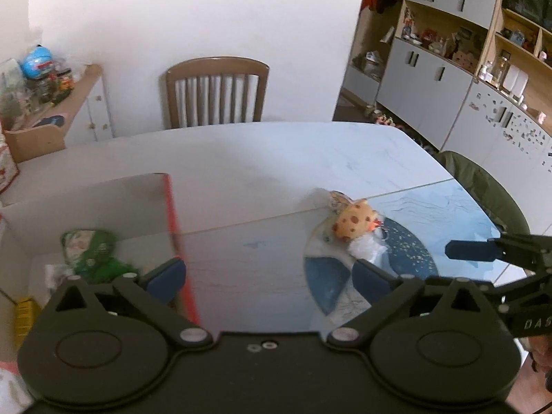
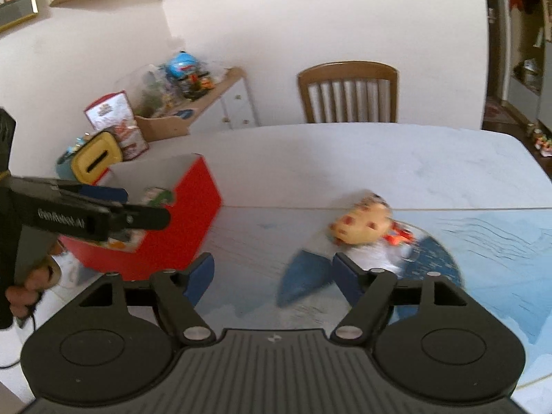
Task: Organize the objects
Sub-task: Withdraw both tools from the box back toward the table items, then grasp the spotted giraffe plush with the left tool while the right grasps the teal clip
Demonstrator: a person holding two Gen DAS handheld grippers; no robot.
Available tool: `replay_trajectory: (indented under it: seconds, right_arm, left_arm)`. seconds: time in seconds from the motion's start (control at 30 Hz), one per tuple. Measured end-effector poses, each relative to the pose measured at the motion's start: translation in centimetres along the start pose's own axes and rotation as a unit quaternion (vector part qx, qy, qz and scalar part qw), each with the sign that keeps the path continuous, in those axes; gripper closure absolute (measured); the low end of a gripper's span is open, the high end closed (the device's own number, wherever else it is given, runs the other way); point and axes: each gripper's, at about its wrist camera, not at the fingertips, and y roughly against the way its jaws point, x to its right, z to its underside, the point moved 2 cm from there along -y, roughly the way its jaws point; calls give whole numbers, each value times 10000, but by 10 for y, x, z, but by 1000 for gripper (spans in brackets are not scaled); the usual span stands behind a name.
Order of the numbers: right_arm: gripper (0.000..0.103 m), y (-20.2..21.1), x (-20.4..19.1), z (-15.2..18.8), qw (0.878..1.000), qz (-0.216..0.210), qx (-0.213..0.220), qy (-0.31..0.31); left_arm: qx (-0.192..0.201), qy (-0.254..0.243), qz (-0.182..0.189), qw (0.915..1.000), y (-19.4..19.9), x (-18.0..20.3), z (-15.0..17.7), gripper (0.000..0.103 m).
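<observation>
A small plush toy (image 1: 352, 226), orange-yellow with dark red spots and a white tuft, lies on the pale table (image 1: 258, 158), on the rim of a round blue placemat (image 1: 407, 241). To its left stands a red box (image 2: 193, 207), open at the top, with a green packet (image 1: 91, 248) inside. The left gripper (image 1: 269, 274) hangs over the box's right wall, fingers spread wide and holding nothing. The right gripper (image 2: 272, 276) hovers just before the toy, fingers equally wide apart and empty. A wooden chair (image 1: 217, 91) stands behind the table.
</observation>
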Motion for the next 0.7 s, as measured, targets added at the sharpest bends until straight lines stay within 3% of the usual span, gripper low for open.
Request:
replay_trajectory:
  seconds: [0.37,0.7]
  right_arm:
    - [27,-6,54,41,9985,447,-292,143]
    - [27,-33,67,71,9966,316,-701,304]
  left_arm:
    - [-140,-59,169,9997,-44,41,-6,1]
    - [-114,-416,116,9990,-92,73,-18,1]
